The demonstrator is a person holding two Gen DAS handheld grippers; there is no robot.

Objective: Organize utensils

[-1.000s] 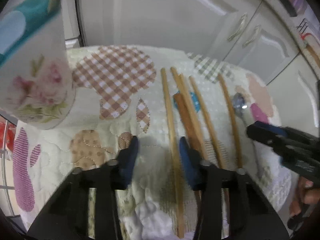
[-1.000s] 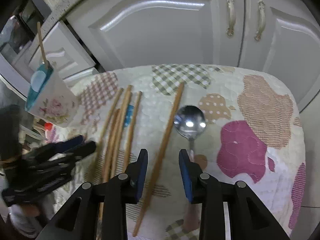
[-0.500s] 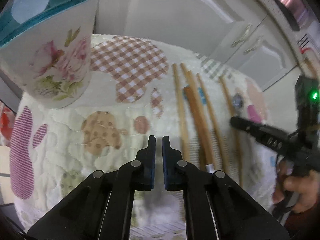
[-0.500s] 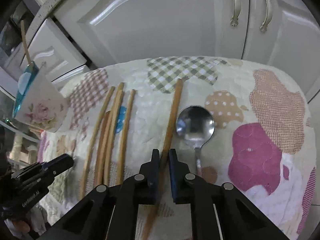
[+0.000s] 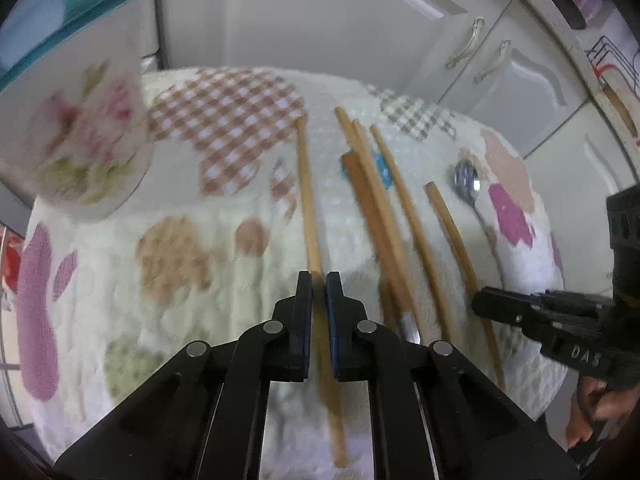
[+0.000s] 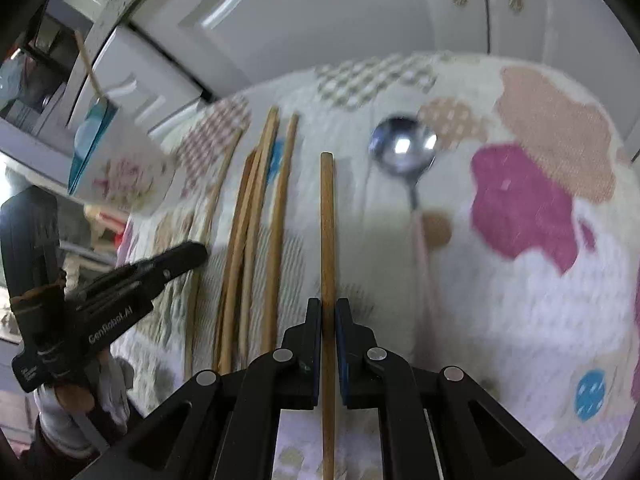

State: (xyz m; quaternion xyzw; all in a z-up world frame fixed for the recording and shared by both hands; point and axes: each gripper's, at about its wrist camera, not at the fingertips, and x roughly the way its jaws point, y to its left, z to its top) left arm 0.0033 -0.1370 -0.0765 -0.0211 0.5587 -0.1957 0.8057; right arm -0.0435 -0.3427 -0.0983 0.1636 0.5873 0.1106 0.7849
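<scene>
Several wooden chopsticks (image 5: 384, 216) and a metal spoon (image 5: 466, 178) lie on a quilted patchwork cloth (image 5: 180, 200). My left gripper (image 5: 318, 280) points down at the leftmost chopstick (image 5: 308, 200). Its jaws are closing, and the stick fills the narrow gap between the pads. My right gripper (image 6: 328, 304) is shut on the rightmost chopstick (image 6: 327, 220), which runs straight out between its fingers beside the spoon (image 6: 402, 146). Each view shows the other gripper: the right gripper (image 5: 480, 304) and the left gripper (image 6: 192, 252). A floral cup (image 5: 80, 132) with a teal inside stands at the far left.
White cabinet doors (image 5: 320, 20) with handles rise just behind the cloth. The floral cup (image 6: 120, 176) holds one chopstick upright. Bunched chopsticks (image 6: 248, 220) lie between my two grippers. A person's hand (image 5: 600, 404) holds the right gripper at the cloth's right edge.
Both grippers' jaws went from wide open to nearly together, each around a chopstick. The right chopstick's far end now sits nearer and lines up with the right gripper.
</scene>
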